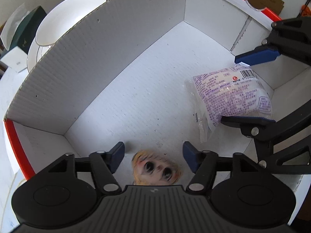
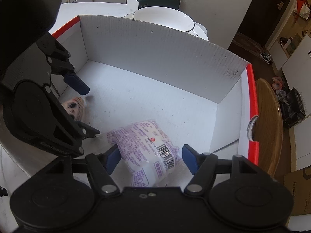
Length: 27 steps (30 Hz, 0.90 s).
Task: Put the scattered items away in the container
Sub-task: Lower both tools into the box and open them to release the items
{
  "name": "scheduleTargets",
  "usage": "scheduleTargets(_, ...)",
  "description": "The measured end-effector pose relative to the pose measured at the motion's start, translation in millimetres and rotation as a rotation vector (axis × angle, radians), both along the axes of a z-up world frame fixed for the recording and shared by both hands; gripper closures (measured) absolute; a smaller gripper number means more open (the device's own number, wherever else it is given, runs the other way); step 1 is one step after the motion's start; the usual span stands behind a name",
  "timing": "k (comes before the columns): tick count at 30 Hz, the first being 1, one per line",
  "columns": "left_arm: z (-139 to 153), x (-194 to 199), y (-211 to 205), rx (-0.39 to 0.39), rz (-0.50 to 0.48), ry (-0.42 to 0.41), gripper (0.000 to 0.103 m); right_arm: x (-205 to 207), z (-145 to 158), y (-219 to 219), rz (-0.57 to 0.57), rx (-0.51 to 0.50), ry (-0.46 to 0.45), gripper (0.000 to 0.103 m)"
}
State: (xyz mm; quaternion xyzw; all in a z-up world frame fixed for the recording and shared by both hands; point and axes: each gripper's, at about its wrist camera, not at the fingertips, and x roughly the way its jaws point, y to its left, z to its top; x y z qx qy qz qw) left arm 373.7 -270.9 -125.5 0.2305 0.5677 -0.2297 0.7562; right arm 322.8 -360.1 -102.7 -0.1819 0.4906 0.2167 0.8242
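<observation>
Both the left gripper (image 1: 153,156) and right gripper (image 2: 149,160) gape wide inside the box (image 2: 155,44) (crowded), so they could collide over the snack packet (image 2: 147,151).

- Right tongs (image 2: 150,160): sitting inside the white cardboard box (image 2: 155,44), jaws spread wide.
- Purple-printed snack packet (image 2: 147,149): lying on the box floor between those jaws, barcode facing up.
- Left tongs (image 2: 85,112): reaching in from the left, jaws parted.
- Small doll head (image 2: 74,106): lying blurred beneath them.
- White plates (image 2: 165,19), tissue box (image 2: 153,1): sitting on the table behind.
</observation>
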Motion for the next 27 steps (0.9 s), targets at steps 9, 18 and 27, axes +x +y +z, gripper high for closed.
scheduleTargets(9,9,-8,10,-0.047,0.007,-0.036,0.037,-1,8,-6,-0.007,0.034,-0.013,0.025)
scheduleTargets(18,41,-27,25,-0.148,0.038,-0.108,0.037,-10,28,-14,-0.005,0.075,-0.054,0.016)
scheduleTargets(27,72,-42,29,-0.256,0.073,-0.190,0.037,-32,60,-14,0.009,0.131,-0.094,0.015)
